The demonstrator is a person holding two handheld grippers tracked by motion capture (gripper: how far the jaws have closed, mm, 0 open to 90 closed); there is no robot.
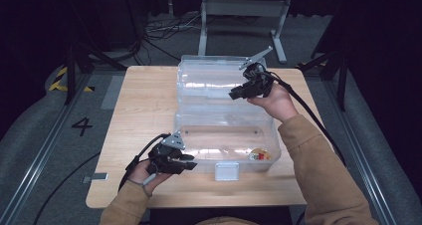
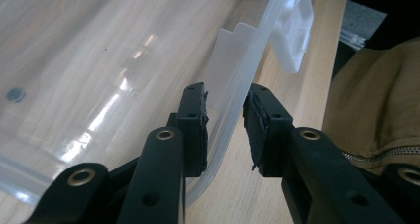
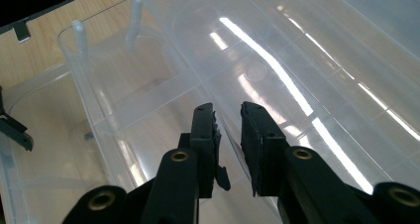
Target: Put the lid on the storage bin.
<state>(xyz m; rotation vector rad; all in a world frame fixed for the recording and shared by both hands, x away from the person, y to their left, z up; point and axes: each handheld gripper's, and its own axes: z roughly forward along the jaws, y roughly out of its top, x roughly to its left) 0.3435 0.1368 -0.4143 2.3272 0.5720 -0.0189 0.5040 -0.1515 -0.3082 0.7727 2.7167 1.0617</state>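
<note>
Beyond the wooden desk (image 1: 144, 100), a grey metal frame (image 1: 244, 16) stands on grey carpet (image 1: 30, 130); cables (image 1: 159, 33) lie left of the frame.

The clear box (image 1: 224, 140) sits on the table (image 1: 144, 105), its lid (image 1: 214, 78) behind it.

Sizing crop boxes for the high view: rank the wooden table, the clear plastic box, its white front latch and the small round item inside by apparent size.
1. Wooden table
2. Clear plastic box
3. White front latch
4. Small round item, roughly alike to the latch; unsure.
</note>
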